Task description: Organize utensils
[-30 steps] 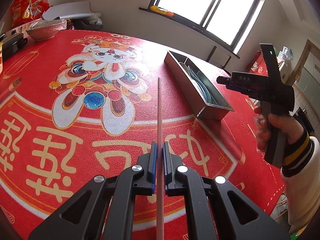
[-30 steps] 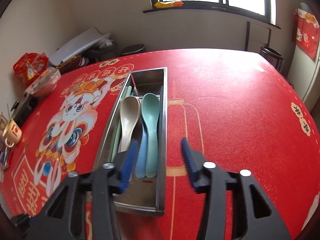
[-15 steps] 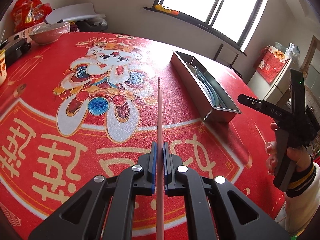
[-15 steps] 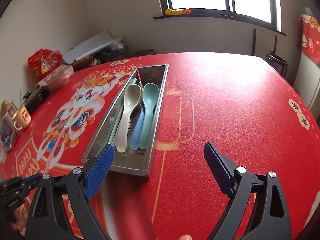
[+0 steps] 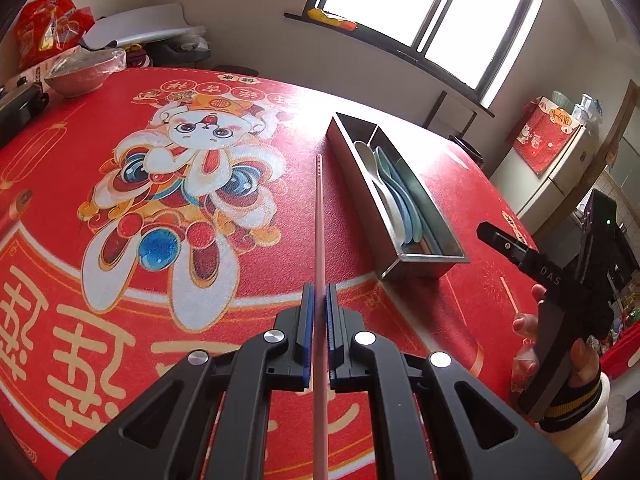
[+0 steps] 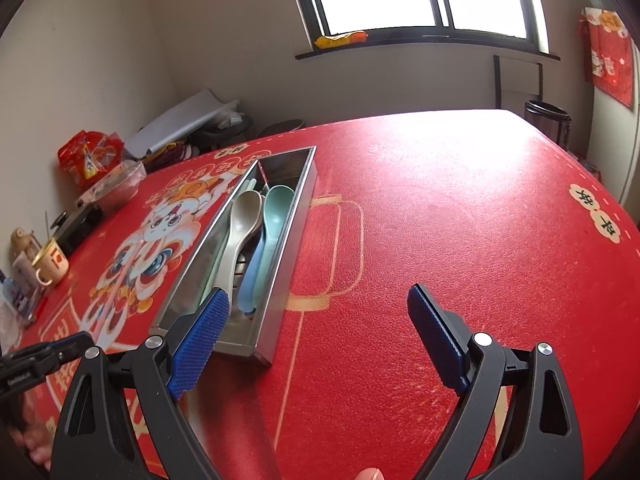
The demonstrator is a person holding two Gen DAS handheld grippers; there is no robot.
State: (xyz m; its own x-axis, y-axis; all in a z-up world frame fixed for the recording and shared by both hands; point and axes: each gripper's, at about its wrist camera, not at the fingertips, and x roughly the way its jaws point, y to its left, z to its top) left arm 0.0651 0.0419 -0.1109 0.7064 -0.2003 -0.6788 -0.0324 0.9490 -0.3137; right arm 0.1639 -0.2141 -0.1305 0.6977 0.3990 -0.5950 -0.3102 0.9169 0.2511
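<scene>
The left gripper has its jaws clamped on a pink chopstick; the stick is thin, straight and pale pink, with fine ridges near its far tip, and it runs from between the blue pads toward twelve o'clock, its tip held above the red worktop just beside the near wall of the steel tray. The tray is long, narrow and shiny, split by a divider near its far end; it lies at about one o'clock from the left gripper. In it, seen from the right wrist, lie a beige spoon, a mint-green spoon and a light blue spoon, bowls toward the far end, with a pale green stick along the left wall. The right gripper has its jaws spread wide with nothing between them; the tray's near end sits at eleven o'clock from it.
</scene>
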